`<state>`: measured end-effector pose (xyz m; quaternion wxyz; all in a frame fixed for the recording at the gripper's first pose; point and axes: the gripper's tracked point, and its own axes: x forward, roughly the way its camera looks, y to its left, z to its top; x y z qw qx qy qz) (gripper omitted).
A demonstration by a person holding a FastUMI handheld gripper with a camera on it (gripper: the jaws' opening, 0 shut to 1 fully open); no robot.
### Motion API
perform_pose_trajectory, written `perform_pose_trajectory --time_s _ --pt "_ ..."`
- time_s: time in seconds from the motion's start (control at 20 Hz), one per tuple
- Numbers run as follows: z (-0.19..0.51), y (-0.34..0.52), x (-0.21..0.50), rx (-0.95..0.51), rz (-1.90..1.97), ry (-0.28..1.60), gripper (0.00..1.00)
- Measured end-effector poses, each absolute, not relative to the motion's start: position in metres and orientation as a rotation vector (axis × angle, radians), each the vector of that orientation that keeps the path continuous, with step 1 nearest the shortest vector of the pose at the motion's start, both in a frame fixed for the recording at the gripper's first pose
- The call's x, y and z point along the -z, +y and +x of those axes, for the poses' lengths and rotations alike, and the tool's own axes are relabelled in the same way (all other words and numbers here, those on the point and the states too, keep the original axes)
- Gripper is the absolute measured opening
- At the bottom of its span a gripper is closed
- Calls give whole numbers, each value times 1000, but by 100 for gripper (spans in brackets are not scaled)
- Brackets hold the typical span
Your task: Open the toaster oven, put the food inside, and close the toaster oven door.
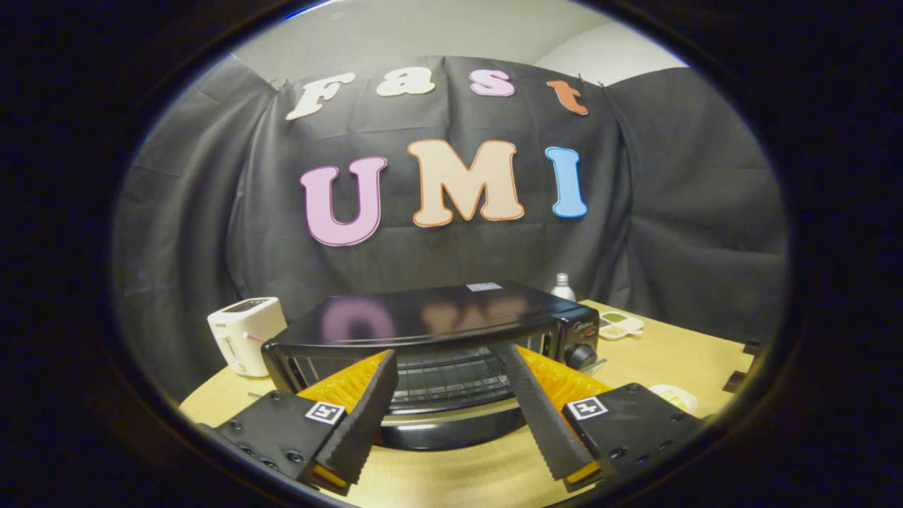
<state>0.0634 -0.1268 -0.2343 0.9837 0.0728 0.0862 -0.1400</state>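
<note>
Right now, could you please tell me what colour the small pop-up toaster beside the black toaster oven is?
White, clearest in the gripper view.

Tongs [448, 374] hide toaster oven [430, 331] door corners; plate [674, 396] half hidden.

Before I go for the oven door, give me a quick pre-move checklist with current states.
1. Gripper open, nothing held: ok.
2. Black toaster oven centred just ahead of the fingers: ok.
3. Glass oven door shut, wire rack visible behind it: ok.
4. Door handle position: cannot tell, fingers cover the door's edges.
5. White pop-up toaster beside the oven, apart from it: ok.
6. Food location: cannot tell; small white dish by one finger, contents unclear.
</note>
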Motion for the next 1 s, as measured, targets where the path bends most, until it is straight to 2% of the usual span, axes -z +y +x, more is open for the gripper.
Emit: perform_pose_trajectory --time_s 0.25,0.45,1.0 --pt "45 -132 253 310 155 277 98" --pt "22 -141 294 352 147 446 98" --pt "-3 -140 348 362 114 609 99"
